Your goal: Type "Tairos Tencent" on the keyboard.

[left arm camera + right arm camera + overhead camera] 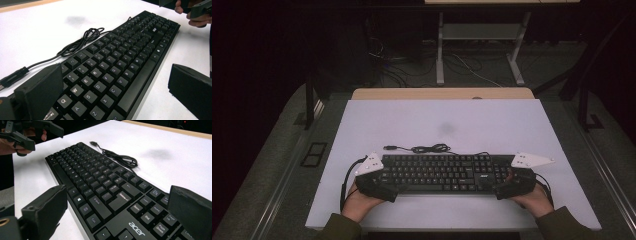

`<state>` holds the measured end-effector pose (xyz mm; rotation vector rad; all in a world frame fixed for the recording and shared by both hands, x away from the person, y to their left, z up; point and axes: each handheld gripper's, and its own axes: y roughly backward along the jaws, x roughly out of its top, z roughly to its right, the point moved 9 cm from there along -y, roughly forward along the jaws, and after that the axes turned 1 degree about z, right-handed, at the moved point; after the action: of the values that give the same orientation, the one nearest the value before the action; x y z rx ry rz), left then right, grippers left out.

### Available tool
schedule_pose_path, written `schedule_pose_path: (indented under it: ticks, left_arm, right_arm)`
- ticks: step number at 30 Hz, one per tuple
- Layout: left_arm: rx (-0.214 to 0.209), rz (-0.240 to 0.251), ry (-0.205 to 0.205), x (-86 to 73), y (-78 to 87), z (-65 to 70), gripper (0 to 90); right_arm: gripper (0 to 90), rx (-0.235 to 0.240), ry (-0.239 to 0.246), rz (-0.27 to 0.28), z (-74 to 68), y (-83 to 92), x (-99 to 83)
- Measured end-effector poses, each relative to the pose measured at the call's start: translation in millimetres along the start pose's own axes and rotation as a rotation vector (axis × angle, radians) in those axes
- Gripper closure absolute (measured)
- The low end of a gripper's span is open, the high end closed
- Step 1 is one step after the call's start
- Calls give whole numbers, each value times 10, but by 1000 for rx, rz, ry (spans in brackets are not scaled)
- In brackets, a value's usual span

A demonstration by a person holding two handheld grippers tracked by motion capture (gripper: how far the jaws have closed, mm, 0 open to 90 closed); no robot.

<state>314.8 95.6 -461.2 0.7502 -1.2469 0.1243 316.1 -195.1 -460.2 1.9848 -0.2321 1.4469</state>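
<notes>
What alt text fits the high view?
A person's left gripper and right gripper, jaws open, straddle the two ends of a black keyboard on a white table; its coiled cable lies behind it.

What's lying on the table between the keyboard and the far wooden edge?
In the high view, the keyboard's own bundled black cable with its USB plug lies just behind it. Beyond that the white tabletop is bare up to the wooden edge, except for a faint grey smudge.

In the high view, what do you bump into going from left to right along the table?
left gripper → keyboard → right gripper
</notes>
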Motion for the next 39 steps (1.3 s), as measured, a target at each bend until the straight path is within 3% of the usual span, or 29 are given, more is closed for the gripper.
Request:
schedule_pose_path:
  ticks: [39]
  left_arm:
    - [-4, 6, 7, -8, -3, 1, 0]
  right_arm:
    - [27, 66, -2, -35, -100, -346, 76]
